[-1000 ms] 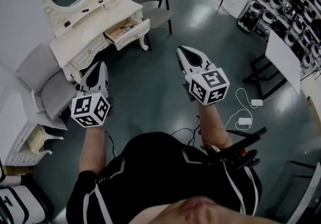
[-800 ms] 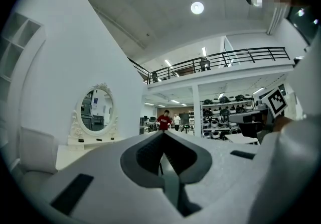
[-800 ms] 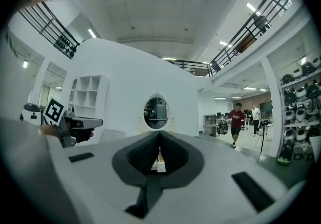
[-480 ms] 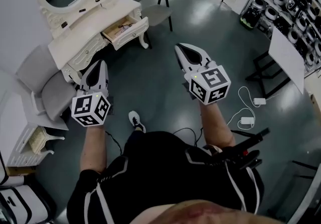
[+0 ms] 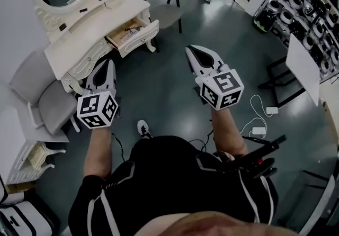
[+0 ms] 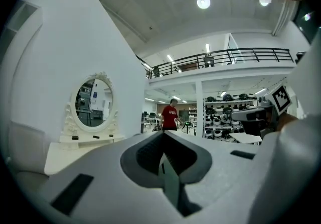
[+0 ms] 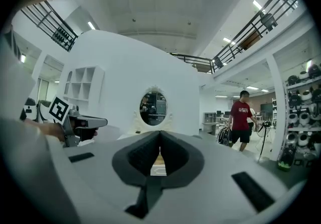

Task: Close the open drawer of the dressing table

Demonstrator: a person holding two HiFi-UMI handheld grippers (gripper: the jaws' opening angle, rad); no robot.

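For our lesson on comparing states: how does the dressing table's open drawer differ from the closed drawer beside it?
The open drawer juts out from the front of the dressing table; the closed drawer sits flush with it. The open drawer shows its wood-toned inside with small items in it; the closed drawer shows only its front panel. Both have cream-white fronts that match the table.

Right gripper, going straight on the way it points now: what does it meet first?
Most likely the open drawer of the dressing table: in the right gripper view its front sits just past the shut jaws of the right gripper, with nothing else between. Depth is hard to judge.
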